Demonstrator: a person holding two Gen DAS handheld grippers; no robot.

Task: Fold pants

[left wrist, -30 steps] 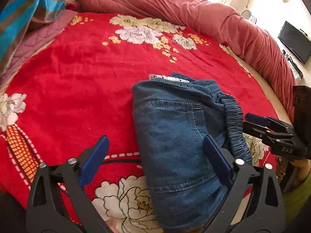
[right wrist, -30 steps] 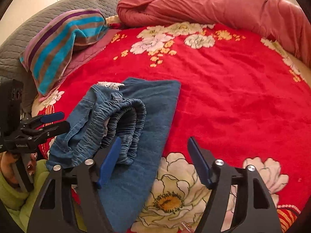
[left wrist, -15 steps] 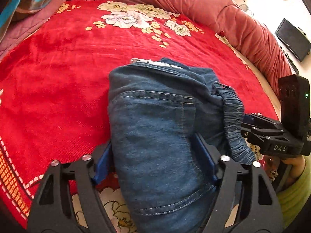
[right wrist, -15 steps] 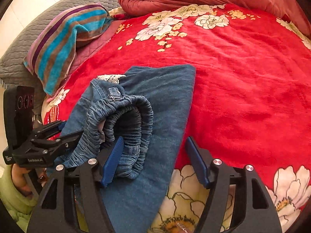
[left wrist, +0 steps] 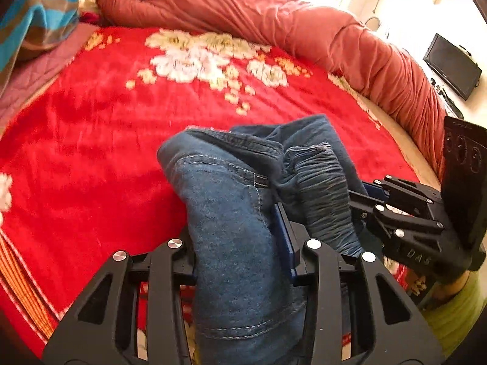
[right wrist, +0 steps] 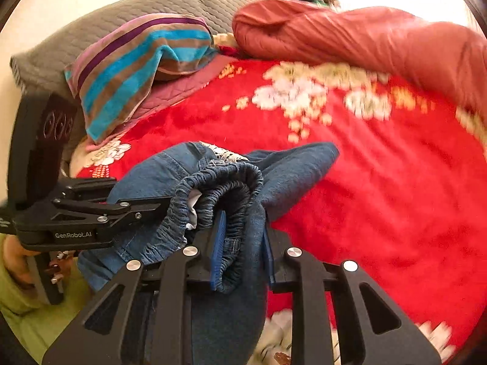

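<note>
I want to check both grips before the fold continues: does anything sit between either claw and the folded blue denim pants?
Nothing visible does. The left claw is closing directly on the folded blue denim pants, and the right claw is closing on their elastic waistband, with only denim between the pads.

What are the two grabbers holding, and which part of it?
Both are closing on the folded blue jeans: the left gripper around the denim fold, the right gripper on the stretchy waistband end.
</note>
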